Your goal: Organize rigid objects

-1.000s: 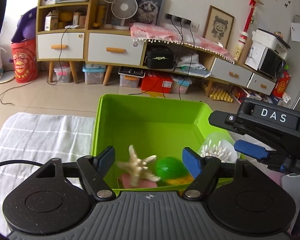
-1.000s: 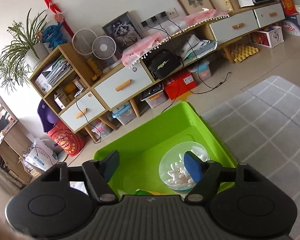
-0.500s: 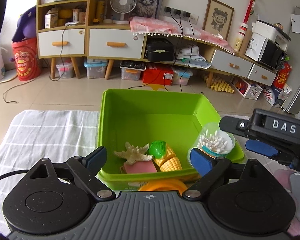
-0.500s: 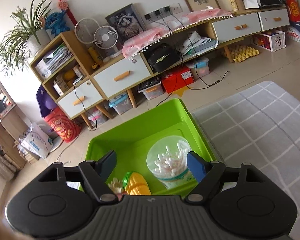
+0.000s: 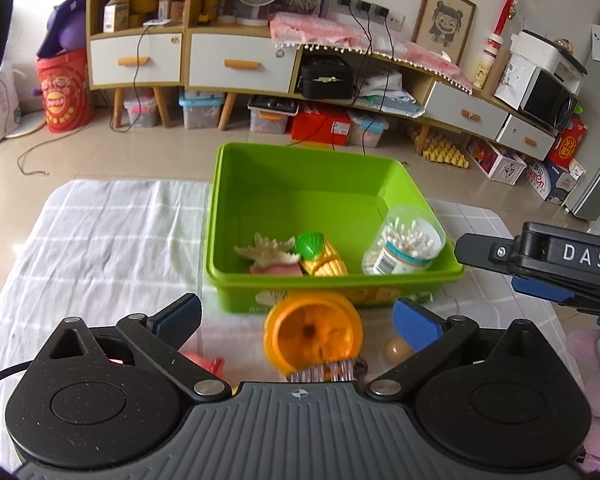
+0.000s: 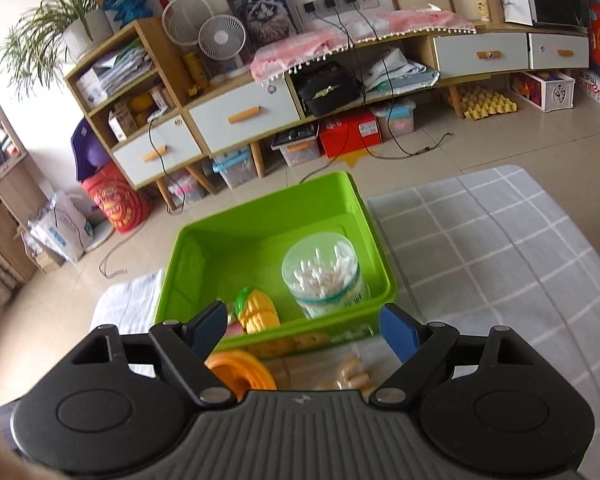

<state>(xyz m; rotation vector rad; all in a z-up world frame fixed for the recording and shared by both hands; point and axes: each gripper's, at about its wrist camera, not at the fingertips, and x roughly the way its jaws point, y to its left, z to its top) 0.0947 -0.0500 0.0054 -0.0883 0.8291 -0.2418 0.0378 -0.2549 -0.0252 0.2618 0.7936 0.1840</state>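
A green bin (image 5: 336, 294) stands on the checked cloth. It holds a pale starfish (image 5: 268, 250), a yellow toy with a green top (image 5: 324, 260), a pink piece (image 5: 276, 269) and a clear jar of cotton swabs (image 5: 404, 246). My left gripper (image 5: 296, 316) hangs in front of the bin, its jaws opening wide. An orange round brush (image 5: 314, 334) lies on the cloth below, untouched by the pads. My right gripper (image 6: 304, 330) hovers before the bin's near wall (image 6: 320, 338), jaws opening, nothing between them. The jar (image 6: 326, 276) stands just beyond.
The white and grey checked cloth (image 5: 100, 240) covers the table on both sides of the bin. A small tan ball (image 5: 396, 348), a red bit (image 5: 204, 362) and tan pieces (image 6: 352, 376) lie near the bin's front. Something soft and pink (image 5: 596, 384) sits at the right edge.
Both grippers have drawn back and up from the bin, and their jaws have widened. The starfish and the swab jar, earlier between the fingers, now rest in the bin.
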